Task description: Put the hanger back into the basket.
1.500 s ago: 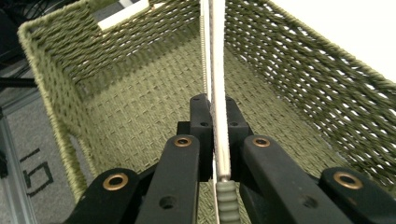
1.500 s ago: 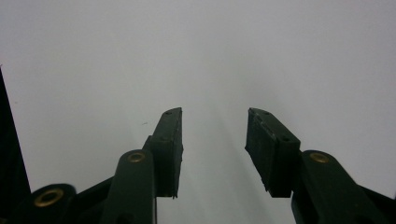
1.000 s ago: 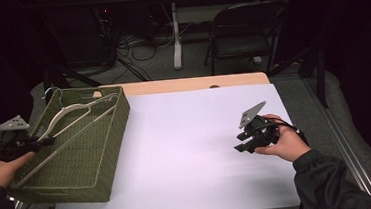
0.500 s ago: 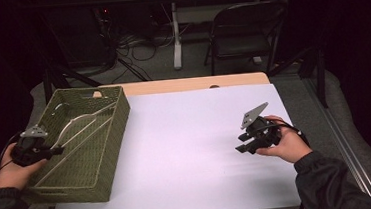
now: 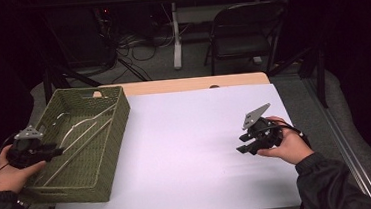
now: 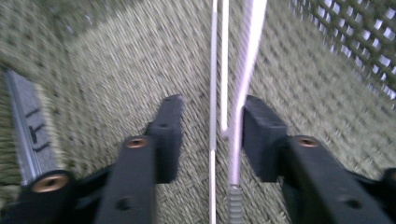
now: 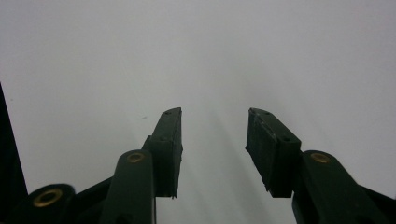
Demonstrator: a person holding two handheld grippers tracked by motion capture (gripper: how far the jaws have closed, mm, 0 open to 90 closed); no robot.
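Our left gripper [image 5: 57, 151] sits over the near-left rim of the green basket [image 5: 112, 140]. Its jaws have just been opening, and the thin metal rods [image 6: 219, 84] lie loose between the pads, touching neither. We read that as a release, so the rods rest along the basket floor. Left forearm comes in low, gripper angled into the basket. Our right gripper [image 5: 243, 144] rests on the white table [image 5: 186, 134], jaws apart and empty, parked clear of the work.

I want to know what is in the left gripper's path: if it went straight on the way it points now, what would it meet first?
Probably the thin metal rods running between the open jaws of the left gripper. Its jaws have just been opening and no longer press on them. Beyond lies the woven floor of the green basket; depth is hard to judge.
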